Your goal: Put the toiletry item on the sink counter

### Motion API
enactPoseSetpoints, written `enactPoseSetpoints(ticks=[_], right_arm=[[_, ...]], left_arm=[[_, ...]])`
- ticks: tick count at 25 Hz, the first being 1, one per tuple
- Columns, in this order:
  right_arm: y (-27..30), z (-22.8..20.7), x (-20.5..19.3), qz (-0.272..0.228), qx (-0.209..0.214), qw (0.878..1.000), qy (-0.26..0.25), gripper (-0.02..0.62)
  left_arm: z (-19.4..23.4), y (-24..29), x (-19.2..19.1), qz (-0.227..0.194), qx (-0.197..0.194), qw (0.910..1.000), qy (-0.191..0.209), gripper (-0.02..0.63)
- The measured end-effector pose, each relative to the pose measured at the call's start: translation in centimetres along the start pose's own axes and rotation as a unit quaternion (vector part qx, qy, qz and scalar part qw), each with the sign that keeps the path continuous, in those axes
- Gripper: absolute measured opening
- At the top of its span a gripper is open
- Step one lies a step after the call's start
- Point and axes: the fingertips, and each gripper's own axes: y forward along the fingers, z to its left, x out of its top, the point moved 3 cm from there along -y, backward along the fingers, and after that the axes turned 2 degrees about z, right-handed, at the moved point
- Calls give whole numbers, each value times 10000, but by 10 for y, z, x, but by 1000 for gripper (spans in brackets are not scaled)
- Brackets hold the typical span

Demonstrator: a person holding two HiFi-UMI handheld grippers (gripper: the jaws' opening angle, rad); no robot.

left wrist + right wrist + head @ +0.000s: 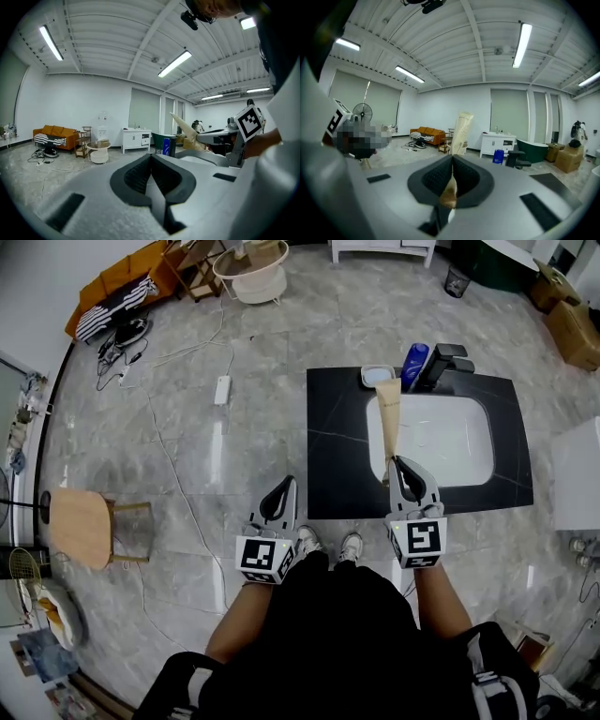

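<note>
The toiletry item is a long beige tube [388, 423]. My right gripper [401, 468] is shut on its near end, at the front edge of the black sink counter [333, 446]. The tube reaches out over the left rim of the white basin [450, 437]. In the right gripper view the tube [461, 133] rises from between the pressed jaws of that gripper [452, 164]. My left gripper [281, 495] hangs over the floor left of the counter. It is shut with nothing in it [151, 158]. The left gripper view catches the tube [185, 125] from the side.
At the back of the counter stand a blue bottle [413, 364], a black faucet [448, 362] and a pale dish [376, 375]. A power strip [222, 390] and cables lie on the floor to the left. A wooden stool [80, 526] stands far left, cardboard boxes [572, 329] far right.
</note>
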Motion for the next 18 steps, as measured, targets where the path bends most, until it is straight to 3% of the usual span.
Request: enactPoseSetpoints(ticks=[7,18], right_arm=[[35,17,-23,338,53,9994,79,8],[101,34,-114,1510,-1,9880,331,8]], left_arm=[[21,20,-5,50,-178,9998,-11,11],[45,34,-42,470,-152,9988,-69,11]])
